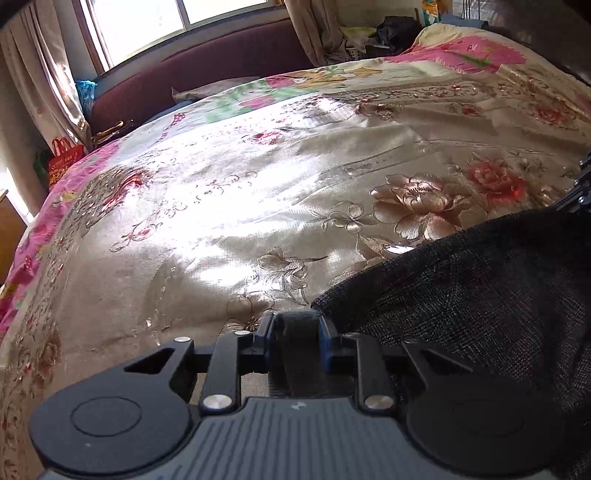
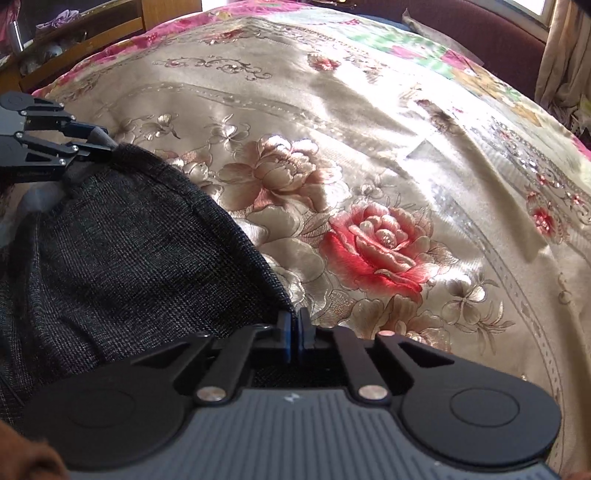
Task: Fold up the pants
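Note:
The dark grey woven pants hang stretched between my two grippers above the floral satin bedspread. In the left wrist view my left gripper is shut on a folded band of the pants' edge between its blue pads. In the right wrist view my right gripper is shut tight on the pants at the hem. The left gripper also shows there at the far left, gripping the other corner. The right gripper's tip shows at the right edge of the left wrist view.
The bedspread covers the bed, with a pink quilt border at its edges. A maroon headboard, window and curtains lie beyond. A wooden shelf stands at the far left in the right wrist view.

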`<state>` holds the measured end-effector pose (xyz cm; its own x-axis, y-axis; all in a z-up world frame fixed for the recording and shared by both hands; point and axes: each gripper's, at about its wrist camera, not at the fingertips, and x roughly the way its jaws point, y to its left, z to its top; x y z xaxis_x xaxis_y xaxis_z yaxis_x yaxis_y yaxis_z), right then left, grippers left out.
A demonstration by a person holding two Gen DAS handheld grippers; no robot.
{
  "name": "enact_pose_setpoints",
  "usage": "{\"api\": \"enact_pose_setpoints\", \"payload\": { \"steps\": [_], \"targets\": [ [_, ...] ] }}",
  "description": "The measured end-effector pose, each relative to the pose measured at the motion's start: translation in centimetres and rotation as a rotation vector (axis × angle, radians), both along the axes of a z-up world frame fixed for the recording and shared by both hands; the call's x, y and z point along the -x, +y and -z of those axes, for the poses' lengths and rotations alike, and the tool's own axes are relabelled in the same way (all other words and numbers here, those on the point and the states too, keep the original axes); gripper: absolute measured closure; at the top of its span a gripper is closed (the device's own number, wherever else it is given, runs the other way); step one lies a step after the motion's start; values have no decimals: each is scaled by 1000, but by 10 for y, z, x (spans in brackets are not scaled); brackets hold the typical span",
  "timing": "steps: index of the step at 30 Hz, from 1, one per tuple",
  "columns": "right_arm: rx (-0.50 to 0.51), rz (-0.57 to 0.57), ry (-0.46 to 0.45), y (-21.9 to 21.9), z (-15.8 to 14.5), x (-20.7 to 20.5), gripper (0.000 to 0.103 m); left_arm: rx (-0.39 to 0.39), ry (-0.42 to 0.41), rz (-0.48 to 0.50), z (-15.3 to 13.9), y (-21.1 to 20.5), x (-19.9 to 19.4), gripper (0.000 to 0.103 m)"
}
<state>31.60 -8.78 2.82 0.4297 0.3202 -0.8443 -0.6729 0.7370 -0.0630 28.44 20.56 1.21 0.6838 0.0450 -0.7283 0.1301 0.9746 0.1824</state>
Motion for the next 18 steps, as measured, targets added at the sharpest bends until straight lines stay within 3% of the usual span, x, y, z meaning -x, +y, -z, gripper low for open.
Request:
{"api": "enact_pose_setpoints", "payload": {
  "steps": [5, 10, 14, 18],
  "targets": [
    [-51, -5, -107, -7, -58, 45, 99, 16, -70, 29, -33, 0, 34, 74],
    [-126, -36, -132, -13, -98, 143, 99, 102, -167, 17, -64, 8, 119, 74],
    [-158, -119, -20, 4, -85, 230, 99, 158, -161, -40, -58, 16, 190, 74],
    [-219, -146, 208, 29, -36, 274, 103, 215, -105, -144, -28, 30, 233, 74]
  ]
}}
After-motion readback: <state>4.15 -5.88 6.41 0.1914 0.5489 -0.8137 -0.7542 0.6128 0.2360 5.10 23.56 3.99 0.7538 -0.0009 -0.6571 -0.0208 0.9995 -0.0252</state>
